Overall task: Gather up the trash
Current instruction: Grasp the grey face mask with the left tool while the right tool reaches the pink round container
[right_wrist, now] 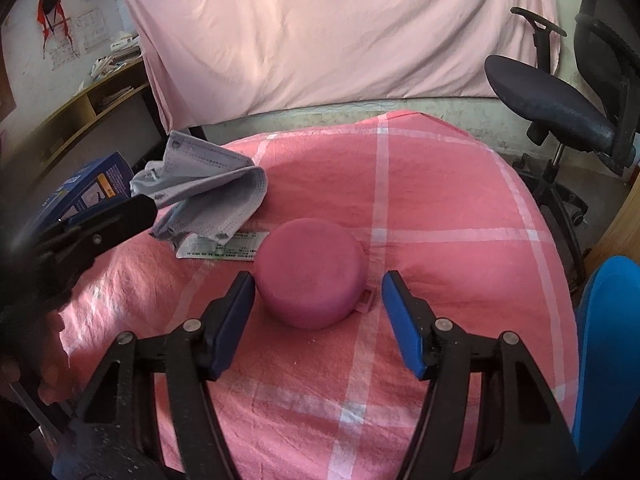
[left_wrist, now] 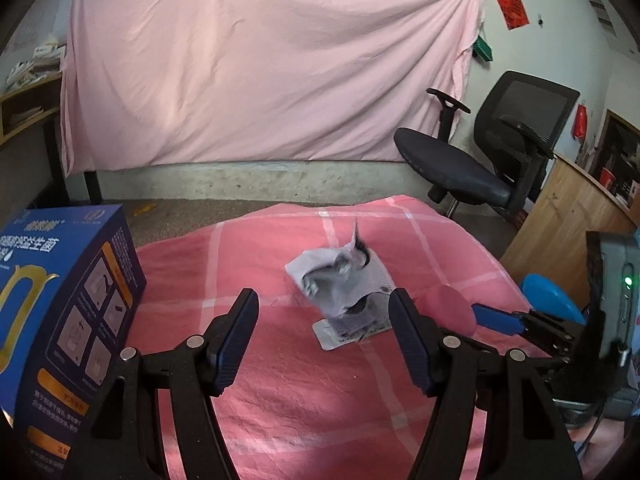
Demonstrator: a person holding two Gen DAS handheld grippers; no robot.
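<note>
Currently we are holding the left gripper (left_wrist: 322,308) with jaws apart and empty, pointing at a crumpled grey face mask (left_wrist: 334,280) lying on a white wrapper (left_wrist: 340,336) toward the middle of the pink checked cloth (left_wrist: 280,380). We are holding the right gripper (right_wrist: 318,292) open too, its pads flanking a round pink container (right_wrist: 310,272) without touching it. A blue box (left_wrist: 60,312) is standing at the cloth's left edge.

The right gripper (right_wrist: 318,288) stood open just short of the pink round case (right_wrist: 311,272); a crumpled face mask (right_wrist: 212,192) lay behind-left of it.
</note>
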